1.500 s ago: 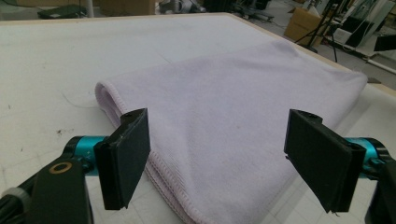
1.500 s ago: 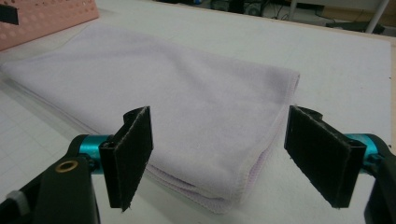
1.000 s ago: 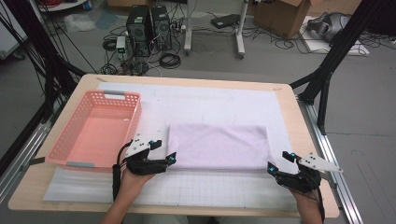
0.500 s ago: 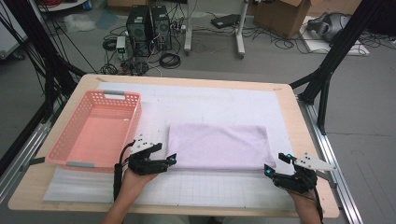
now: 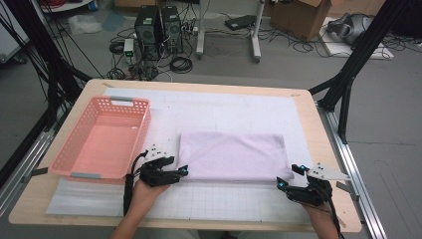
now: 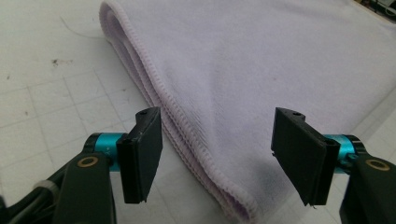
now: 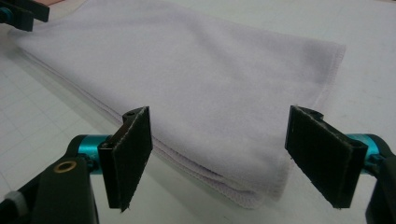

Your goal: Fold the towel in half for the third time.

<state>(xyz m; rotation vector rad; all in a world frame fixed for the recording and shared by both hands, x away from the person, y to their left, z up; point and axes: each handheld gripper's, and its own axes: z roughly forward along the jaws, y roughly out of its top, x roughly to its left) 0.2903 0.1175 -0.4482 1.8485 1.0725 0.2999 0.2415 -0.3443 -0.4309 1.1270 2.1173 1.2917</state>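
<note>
Towel (image 5: 233, 155) lies folded just right of basket (image 5: 102, 141). Left gripper (image 5: 180, 171) jaws have just been closing, unclenched, straddling near-left corner; right gripper (image 5: 281, 183) spread at near-right. We judge it soft, light, floppy (layers may separate): pinch all layers at corners.

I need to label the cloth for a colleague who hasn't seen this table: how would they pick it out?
On the white gridded mat, right of the pink basket, lies the folded lilac towel. It is the one soft, flat thing there, stitched along its edges.
</note>
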